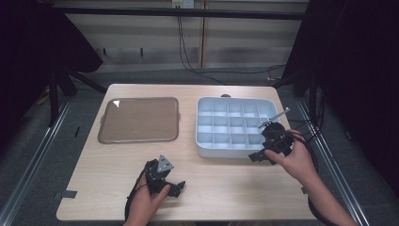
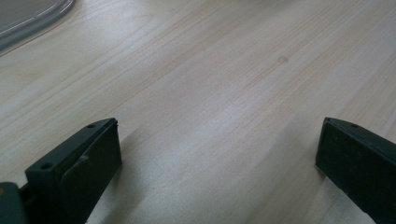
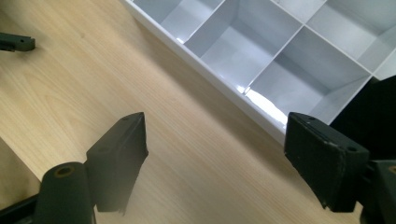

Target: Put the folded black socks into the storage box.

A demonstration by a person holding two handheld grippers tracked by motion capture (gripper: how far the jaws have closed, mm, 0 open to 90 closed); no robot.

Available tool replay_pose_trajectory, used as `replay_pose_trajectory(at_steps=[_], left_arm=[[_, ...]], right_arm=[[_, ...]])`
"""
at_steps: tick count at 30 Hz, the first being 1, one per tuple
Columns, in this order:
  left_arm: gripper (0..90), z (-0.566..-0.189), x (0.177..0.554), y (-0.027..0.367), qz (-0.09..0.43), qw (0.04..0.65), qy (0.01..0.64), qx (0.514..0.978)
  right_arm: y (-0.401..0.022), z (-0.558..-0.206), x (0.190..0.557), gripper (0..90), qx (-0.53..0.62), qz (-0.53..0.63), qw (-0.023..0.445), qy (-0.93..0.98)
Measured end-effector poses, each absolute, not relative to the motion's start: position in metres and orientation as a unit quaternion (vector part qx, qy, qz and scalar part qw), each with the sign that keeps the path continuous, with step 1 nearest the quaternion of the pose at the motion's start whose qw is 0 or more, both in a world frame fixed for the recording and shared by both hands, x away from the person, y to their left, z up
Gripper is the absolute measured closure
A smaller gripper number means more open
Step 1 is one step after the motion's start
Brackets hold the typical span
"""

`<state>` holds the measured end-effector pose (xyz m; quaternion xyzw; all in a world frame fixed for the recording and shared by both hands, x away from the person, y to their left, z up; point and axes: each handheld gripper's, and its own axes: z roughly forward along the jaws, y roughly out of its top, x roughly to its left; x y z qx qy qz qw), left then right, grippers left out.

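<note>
A person's left tool [image 1: 175, 187] rests low over the bare front of the pale wood worktop [image 1: 221, 188], jaws spread wide with nothing between them. Farther along to the right, the right tool [image 1: 261, 157] hovers just beside the front rim of the white compartment tray [image 1: 226, 151], jaws likewise released and empty, one of them nearly over the rim. The tray sits at the worktop's right, its visible cells empty. From here the risk looks to be a snag: a jaw catching the thin wall could shove or tip the light tray. Beyond, at the far left, a flat brown tray [image 1: 139, 120] lies well apart.
</note>
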<state>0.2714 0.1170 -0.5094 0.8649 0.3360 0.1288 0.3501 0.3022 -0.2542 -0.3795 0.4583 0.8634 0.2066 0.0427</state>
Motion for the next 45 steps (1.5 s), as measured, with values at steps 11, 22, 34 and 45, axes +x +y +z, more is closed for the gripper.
replay_pose_trajectory(at_steps=[11,22,34,45], left_arm=[[0.0,-0.509,0.271,0.117,0.129,0.350,0.336,0.865],[0.0,-0.509,0.271,0.117,0.129,0.350,0.336,0.865],[0.0,-0.509,0.271,0.117,0.129,0.350,0.336,0.865],[0.0,-0.509,0.271,0.117,0.129,0.350,0.336,0.865]], right_arm=[[-0.247,-0.386,0.296,21.2,0.448,0.210,0.035,0.868],[-0.242,-0.396,0.289,21.1,0.448,0.225,0.024,0.865],[-0.231,-0.406,0.281,20.9,0.431,0.227,0.021,0.873],[-0.227,-0.417,0.277,20.9,0.434,0.237,0.012,0.869]])
